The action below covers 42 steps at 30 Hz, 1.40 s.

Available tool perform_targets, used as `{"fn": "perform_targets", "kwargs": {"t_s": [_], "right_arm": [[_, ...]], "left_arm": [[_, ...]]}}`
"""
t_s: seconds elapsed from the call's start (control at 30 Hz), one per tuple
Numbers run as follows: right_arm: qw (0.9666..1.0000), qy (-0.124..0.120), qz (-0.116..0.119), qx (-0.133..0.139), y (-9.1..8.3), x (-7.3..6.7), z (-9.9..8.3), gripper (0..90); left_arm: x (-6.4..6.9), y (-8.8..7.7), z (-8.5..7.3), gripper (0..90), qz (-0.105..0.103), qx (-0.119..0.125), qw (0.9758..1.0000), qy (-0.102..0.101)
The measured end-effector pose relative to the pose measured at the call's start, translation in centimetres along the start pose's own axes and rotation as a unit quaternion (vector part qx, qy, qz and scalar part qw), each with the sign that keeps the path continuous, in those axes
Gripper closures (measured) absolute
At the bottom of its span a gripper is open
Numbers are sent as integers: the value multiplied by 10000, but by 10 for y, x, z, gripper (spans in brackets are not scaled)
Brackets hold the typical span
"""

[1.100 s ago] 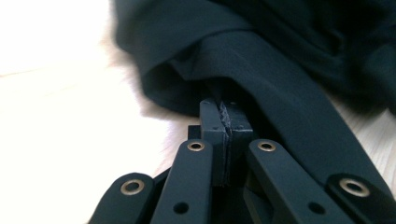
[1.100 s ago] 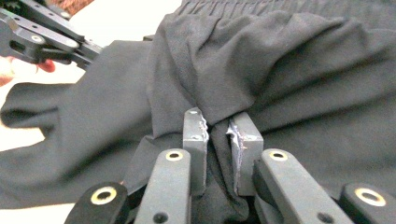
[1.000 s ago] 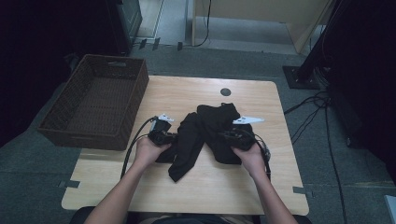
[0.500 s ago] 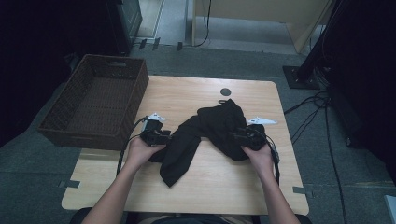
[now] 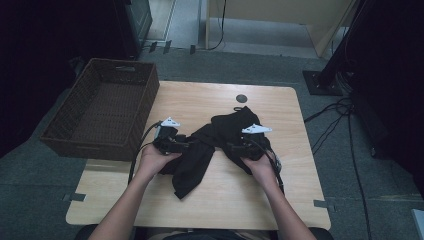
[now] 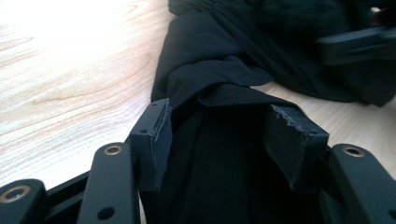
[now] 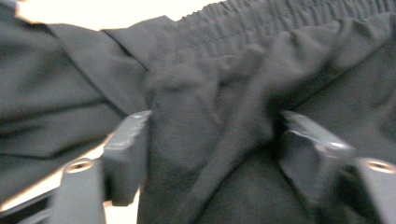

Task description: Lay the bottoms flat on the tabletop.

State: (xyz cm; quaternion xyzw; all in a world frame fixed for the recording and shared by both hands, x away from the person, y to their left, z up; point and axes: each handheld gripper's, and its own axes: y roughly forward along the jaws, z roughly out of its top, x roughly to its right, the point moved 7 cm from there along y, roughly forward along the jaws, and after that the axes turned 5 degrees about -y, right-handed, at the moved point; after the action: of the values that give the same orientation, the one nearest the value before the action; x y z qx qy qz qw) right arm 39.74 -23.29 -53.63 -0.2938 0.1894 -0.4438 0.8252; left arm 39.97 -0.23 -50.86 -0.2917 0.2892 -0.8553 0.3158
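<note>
Black fabric, a crumpled garment (image 5: 212,145) with a gathered elastic waistband (image 7: 280,23), lay bunched across the middle of the wooden table (image 5: 200,100), one long fold trailing toward the person's side. No brand, label or writing could be read on the garment, the table or the grippers.

The left gripper (image 5: 172,144) sat at the garment's left edge, held in the left hand (image 5: 155,160). In the left gripper view its jaws had just been opening and stood apart, with a fold of the cloth lying loose between the pads (image 6: 156,140), draped over them rather than pinched.

The right gripper (image 5: 245,147), in the right hand (image 5: 260,165), rested on the garment's right part. Its jaws had also just been opening and stood spread, with bunched cloth between the pads (image 7: 128,144). That view was blurred, so the cloth seemed released, though light contact with a pad could not be ruled out.

A dark wicker basket (image 5: 65,135) stood on the table's left edge, just beside the left gripper and apart from the garment. A small dark round mark (image 5: 241,98) sat on the tabletop beyond the garment.
</note>
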Motion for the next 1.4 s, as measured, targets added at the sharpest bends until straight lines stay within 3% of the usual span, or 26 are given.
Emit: {"fn": "perform_targets", "kwargs": {"t_s": [0.07,0.1,0.13,0.2,0.23,0.27,0.33,0.37,0.4,0.43,0.47,0.5,0.53,0.63,0.73,0.77,0.83,0.9,0.97,1.03,1.07,1.2,1.27,1.3,1.37,1.4], "right_arm": [[9999,-128,-55,-92,7,0,-3,489],[9997,-231,57,-92,10,-2,-4,656],[9997,-231,57,-92,10,-2,-4,656],[9993,-225,293,-82,10,-11,-3,733],[9981,-321,514,-121,9,-23,-2,761],[9981,-321,514,-121,9,-23,-2,761],[9959,-358,819,-132,8,-38,0,776],[9921,-383,1191,-100,5,-53,4,781],[9903,-389,1333,-47,2,-60,8,781],[9903,-389,1333,-47,2,-60,8,781],[9878,-392,1501,112,-6,-68,18,768],[9875,-368,1517,236,-11,-69,24,769],[9875,-368,1517,236,-11,-69,24,769],[9856,-166,1582,581,-26,-64,40,783],[9872,-137,1422,705,-35,-50,50,824],[9888,-45,1285,760,-37,-37,54,824],[9895,5,1199,802,-39,-30,54,808],[9912,258,944,893,-45,-8,53,783],[9917,304,849,918,-46,0,51,780],[9940,382,558,862,-48,19,45,769],[9942,584,300,852,-49,39,37,746],[9939,900,-107,629,-42,75,16,607],[9927,1049,-326,495,-40,88,6,493],[9927,1049,-326,495,-40,88,6,493],[9896,1123,-712,545,-48,101,1,414],[9896,1123,-712,545,-48,101,1,414]], "left_arm": [[1,-4,2,418,22,91,10000,33],[1,-6,3,412,-5,132,9999,30],[1,-8,5,412,-12,184,9998,6],[1,-13,7,409,-56,275,9996,-16],[2,-16,9,410,-82,322,9994,-38],[3,-17,10,410,-88,366,9993,-43],[4,-18,9,410,-76,367,9993,-14],[4,-17,9,410,-35,327,9995,17],[3,-15,7,410,2,275,9996,46],[2,-13,6,410,43,226,9997,68],[1,-12,5,410,61,184,9998,72],[0,-10,3,410,92,131,9999,63],[0,-10,3,410,92,131,9999,63],[0,-5,2,411,131,123,9998,77],[2,7,-3,411,232,-12,9996,170],[2,11,-5,412,258,-82,9995,182],[3,21,-8,411,296,-229,9990,246],[2,28,-12,410,342,-342,9984,281],[1,29,-12,410,358,-360,9984,267],[0,30,-13,410,376,-387,9981,298],[0,30,-13,410,384,-403,9980,301],[-1,31,-13,410,411,-400,9980,281],[0,31,-13,407,413,-382,9980,270],[1,30,-11,407,390,-358,9982,271],[4,28,-7,398,338,-221,9990,202],[6,27,-6,398,296,-172,9993,151]]}}
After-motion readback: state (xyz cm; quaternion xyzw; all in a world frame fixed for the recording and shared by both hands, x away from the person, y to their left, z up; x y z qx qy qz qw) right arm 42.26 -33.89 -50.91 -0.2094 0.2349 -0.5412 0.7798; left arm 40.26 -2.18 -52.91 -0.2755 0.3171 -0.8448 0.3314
